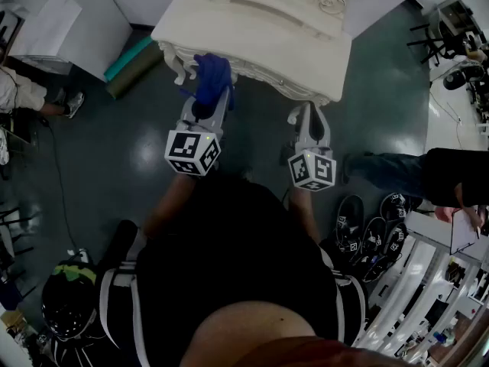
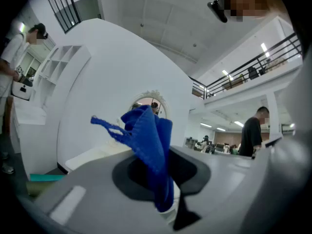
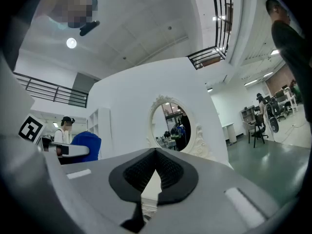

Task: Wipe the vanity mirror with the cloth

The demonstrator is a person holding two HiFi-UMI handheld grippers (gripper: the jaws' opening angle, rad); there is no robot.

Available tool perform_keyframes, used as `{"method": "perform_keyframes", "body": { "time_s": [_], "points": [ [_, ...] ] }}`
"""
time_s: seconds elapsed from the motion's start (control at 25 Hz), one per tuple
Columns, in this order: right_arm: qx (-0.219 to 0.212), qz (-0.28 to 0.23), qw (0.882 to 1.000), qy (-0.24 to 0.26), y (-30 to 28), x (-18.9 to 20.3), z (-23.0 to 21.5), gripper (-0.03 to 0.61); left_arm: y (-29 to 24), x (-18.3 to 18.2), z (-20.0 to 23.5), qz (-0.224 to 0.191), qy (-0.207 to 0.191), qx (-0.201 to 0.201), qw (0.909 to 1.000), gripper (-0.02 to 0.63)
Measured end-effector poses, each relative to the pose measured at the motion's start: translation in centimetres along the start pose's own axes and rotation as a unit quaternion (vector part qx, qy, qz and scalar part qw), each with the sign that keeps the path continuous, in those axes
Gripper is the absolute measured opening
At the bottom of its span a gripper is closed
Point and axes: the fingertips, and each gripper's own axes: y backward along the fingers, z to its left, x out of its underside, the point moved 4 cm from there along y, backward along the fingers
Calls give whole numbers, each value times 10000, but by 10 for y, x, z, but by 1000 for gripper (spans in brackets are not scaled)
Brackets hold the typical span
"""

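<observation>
Both are closed: left claw (image 2: 163, 182) on cloth (image 2: 148, 145), right claw (image 3: 155, 174) empty; cloth may be snagged by mirror (image 3: 171, 128) carving.

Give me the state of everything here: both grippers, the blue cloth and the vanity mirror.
Left hand-held gripper: shut on the blue cloth.
Right hand-held gripper: shut, nothing between its jaws.
Blue cloth: bunched, sticking out past the jaws, not touching the mirror.
Vanity mirror: upright on the white vanity, not yet touched.
</observation>
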Motion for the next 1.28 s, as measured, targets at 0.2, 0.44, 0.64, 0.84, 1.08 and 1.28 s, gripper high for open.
{"method": "perform_keyframes", "body": {
  "time_s": [0.2,0.44,0.64,0.84,1.08,1.28],
  "points": [
    [7,4,10000,12,6,-1,5,-2,7,1,-1,11,38,25,10000,69],
    [-52,-11,10000,19,3,4,9,-2,9,1,2,-5,57,43,10000,69],
    [-47,-53,10000,-41,3,3,14,-2,15,-3,6,-14,34,-24,10000,69],
    [-76,-132,9998,-159,0,3,23,-2,17,-3,16,16,47,-26,10000,69],
    [-86,-71,9998,-158,-15,14,35,0,14,-4,36,-11,47,2,10000,69],
    [-34,28,9999,-150,-31,28,56,0,12,-1,63,42,62,29,10000,69]
  ]
}}
